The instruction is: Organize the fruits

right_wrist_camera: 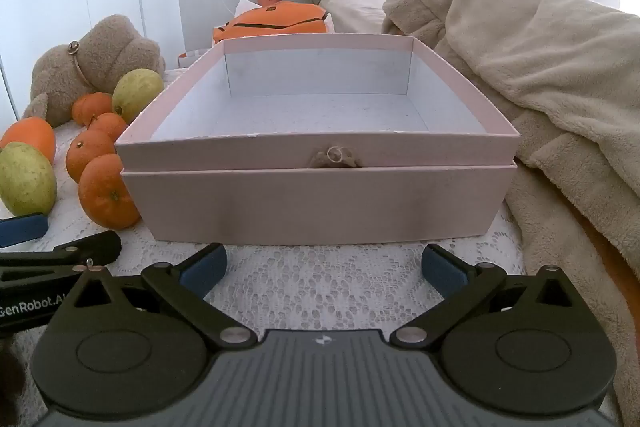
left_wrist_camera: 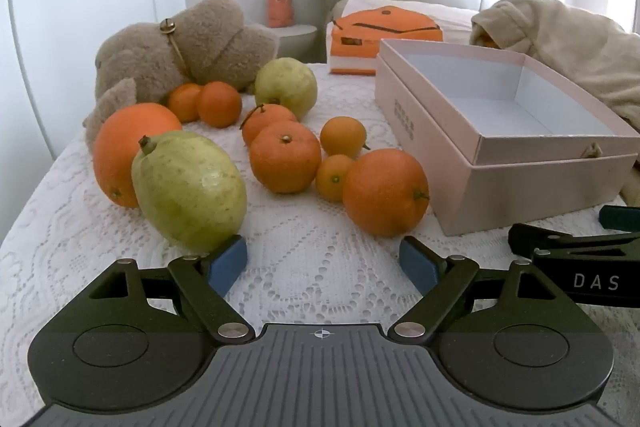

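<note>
In the left wrist view, a plush toy (left_wrist_camera: 176, 47) lies at the upper left of the frame, and in front of it the fruits are spread loose on the lace cover (left_wrist_camera: 300, 267). From the left there is a big orange (left_wrist_camera: 120, 143), then a green guava (left_wrist_camera: 192, 191) low in the frame, two small tangerines (left_wrist_camera: 206, 103) behind them, a second guava (left_wrist_camera: 286, 87) near the middle top, more tangerines (left_wrist_camera: 284, 157) in the centre, two small yellowish ones (left_wrist_camera: 343, 135), and another orange (left_wrist_camera: 384, 193) just beside the pink box (left_wrist_camera: 460, 187). The left gripper (left_wrist_camera: 323, 261) is at the bottom centre with its jaws spread wide and nothing between them; its left pad (left_wrist_camera: 228, 263) seems to be just beside the near guava, but I cannot tell if it touches. The box takes the right part of the frame, and in the right wrist view its inside looks empty. In that view the right gripper (right_wrist_camera: 323, 265) is at the bottom centre, jaws spread too and holding nothing, pointing at the front wall of the box. At the far right lies a beige blanket (right_wrist_camera: 540, 67). I judge that the task is at its very beginning: no fruit is in the box yet. The next move probably calls for the left gripper to go forward around one near fruit, the guava or the right orange, close gently on its widest part, and carry it to the right over the box rim.
</note>
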A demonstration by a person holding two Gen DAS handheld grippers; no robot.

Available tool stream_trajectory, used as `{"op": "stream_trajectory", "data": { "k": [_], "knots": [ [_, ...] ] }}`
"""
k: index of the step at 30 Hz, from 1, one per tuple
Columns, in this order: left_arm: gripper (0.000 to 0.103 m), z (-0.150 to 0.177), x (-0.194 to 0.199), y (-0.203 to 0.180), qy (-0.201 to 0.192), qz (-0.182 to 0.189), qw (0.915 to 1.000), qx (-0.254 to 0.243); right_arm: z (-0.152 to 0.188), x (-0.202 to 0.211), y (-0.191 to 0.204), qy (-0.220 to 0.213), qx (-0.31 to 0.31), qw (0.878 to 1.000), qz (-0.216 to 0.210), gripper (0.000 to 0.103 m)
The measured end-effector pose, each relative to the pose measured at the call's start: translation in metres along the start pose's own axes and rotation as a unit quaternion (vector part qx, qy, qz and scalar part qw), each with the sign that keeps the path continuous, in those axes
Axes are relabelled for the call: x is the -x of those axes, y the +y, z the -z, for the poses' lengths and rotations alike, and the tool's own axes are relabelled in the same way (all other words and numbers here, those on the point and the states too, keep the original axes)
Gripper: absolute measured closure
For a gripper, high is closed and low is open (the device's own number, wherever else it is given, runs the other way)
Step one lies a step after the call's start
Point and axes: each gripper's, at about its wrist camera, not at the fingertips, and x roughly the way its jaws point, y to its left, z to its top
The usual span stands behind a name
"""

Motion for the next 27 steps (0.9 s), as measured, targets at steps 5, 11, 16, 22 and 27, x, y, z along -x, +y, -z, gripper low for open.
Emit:
{"op": "stream_trajectory", "data": {
  "k": [5, 11, 16, 22, 27],
  "knots": [
    [0.014, -0.0002, 0.0004, -0.0026, 0.0, 0.0, 1.0, 0.0, 0.0001, -0.0001, -0.0002, 0.0, -0.001, 1.0, -0.001, 0.0],
    [0.014, -0.0005, 0.0003, -0.0023, 0.001, 0.004, 1.0, 0.005, 0.0002, -0.0002, -0.0002, 0.0, -0.001, 1.0, -0.001, 0.0],
    [0.014, -0.0005, 0.0002, -0.0018, 0.001, 0.004, 1.0, 0.005, 0.0003, -0.0002, -0.0003, 0.0, -0.001, 1.0, 0.0, 0.0],
    [0.014, -0.0004, 0.0001, -0.0013, 0.001, 0.004, 1.0, 0.005, 0.0005, -0.0002, -0.0004, 0.0, -0.001, 1.0, -0.001, 0.0],
    [0.014, -0.0004, 0.0001, -0.0013, 0.001, 0.004, 1.0, 0.005, 0.0008, -0.0001, -0.0005, 0.0, -0.001, 1.0, -0.001, 0.0]
  ]
}}
